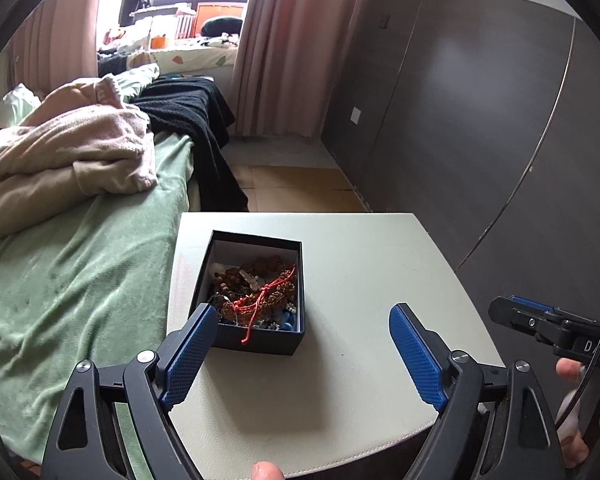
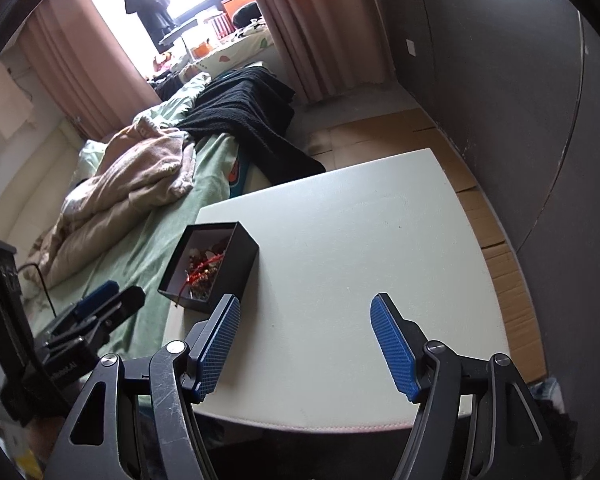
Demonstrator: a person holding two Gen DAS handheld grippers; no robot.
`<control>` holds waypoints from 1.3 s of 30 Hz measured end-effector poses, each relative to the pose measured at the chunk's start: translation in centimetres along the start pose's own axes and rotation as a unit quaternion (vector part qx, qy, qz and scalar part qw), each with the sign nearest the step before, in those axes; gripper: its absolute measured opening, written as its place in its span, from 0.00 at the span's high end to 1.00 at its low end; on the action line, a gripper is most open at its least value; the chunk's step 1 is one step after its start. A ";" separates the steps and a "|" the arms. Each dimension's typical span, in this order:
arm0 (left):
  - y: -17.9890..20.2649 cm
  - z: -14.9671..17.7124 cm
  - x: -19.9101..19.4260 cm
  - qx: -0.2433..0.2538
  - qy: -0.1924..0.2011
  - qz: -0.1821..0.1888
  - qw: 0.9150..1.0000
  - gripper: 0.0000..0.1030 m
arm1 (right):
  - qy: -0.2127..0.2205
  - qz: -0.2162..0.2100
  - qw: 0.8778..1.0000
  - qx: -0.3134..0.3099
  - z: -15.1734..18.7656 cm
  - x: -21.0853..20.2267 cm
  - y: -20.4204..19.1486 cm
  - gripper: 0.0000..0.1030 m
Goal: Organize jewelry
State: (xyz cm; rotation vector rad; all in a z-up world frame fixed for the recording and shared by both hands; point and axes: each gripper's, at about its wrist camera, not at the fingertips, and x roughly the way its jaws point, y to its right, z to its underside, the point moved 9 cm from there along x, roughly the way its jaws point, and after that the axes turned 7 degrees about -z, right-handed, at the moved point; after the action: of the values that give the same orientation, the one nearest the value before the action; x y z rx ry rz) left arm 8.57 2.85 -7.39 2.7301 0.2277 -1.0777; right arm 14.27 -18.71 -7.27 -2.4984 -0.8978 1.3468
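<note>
On the white table [image 1: 360, 264] the jewelry box [image 1: 252, 292] sits before both spread-apart claws

Black box [image 1: 247, 292] of beaded jewelry [image 1: 256, 292], red cord [image 1: 256, 308] over its rim, on white worktop [image 1: 360, 280]; left tool [image 1: 302, 316] spread wide.

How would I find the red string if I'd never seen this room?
Look at the white table beside the green bed. On it sits an open black box of brown beads. The red string lies on top, one end dangling over the front wall.
</note>
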 end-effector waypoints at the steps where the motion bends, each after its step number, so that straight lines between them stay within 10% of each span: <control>1: 0.0 0.0 -0.2 0.000 0.002 -0.003 1.000 0.09 | 0.001 0.003 1.000 -0.003 0.2 -0.2 -0.1 0.34; 3: 0.0 0.0 -0.3 0.000 0.011 -0.006 1.000 0.00 | 0.007 0.012 1.000 -0.009 0.4 -0.8 -0.3 0.32; 7: 0.0 0.1 -0.3 -0.002 0.011 -0.007 1.000 0.00 | 0.042 0.002 0.999 -0.011 0.1 -2.6 -1.0 0.00; 39: 0.7 0.1 -1.9 0.008 0.030 -0.017 0.999 0.00 | 0.042 0.025 0.998 -0.031 0.3 -3.2 -1.9 0.00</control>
State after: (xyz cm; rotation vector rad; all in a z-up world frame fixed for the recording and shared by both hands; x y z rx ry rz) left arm 7.32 1.97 -6.07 2.7844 0.2777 -1.0124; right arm 11.87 -19.07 -4.44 -2.6188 -0.8789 1.2347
